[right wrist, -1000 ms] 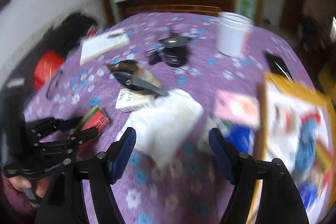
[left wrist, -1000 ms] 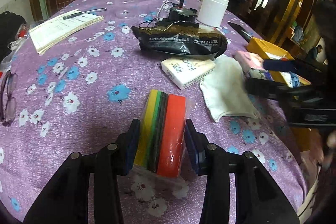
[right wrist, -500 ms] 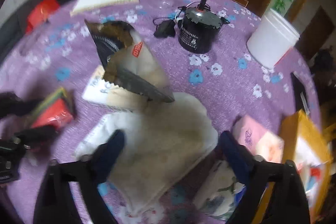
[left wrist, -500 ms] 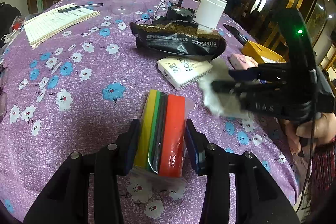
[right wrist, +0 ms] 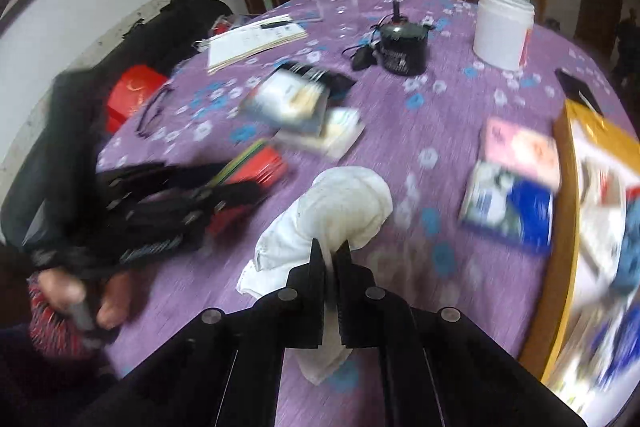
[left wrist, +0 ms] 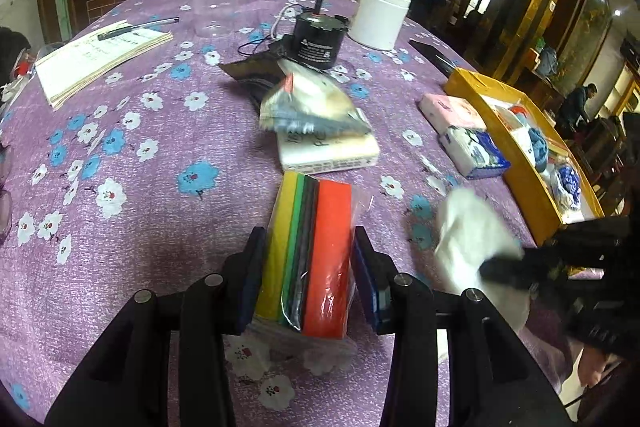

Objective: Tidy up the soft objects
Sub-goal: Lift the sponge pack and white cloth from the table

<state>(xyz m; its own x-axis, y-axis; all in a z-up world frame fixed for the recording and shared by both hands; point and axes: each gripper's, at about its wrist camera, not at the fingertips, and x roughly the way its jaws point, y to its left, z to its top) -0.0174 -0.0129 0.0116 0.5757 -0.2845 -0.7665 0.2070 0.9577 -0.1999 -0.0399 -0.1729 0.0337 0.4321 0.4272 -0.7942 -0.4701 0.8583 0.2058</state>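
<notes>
Right wrist view, right gripper (right wrist: 329, 255) fingers pinching white cloth (right wrist: 340, 211), bunched

Dim indoor light, with warm lamps glowing beyond the purple tablecloth (left wrist: 132, 187); fisheye corners vignette black; the right-wrist view smears heavily with motion, while the left stays mostly sharp

Glossy plastic wraps the sponges (left wrist: 310, 251); matt towelling cloth (right wrist: 340, 211).

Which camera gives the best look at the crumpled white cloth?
The right wrist view: the crumpled white cloth fills the centre, pinched in the right gripper. The left wrist view shows it only as a blur near its right edge.
</notes>
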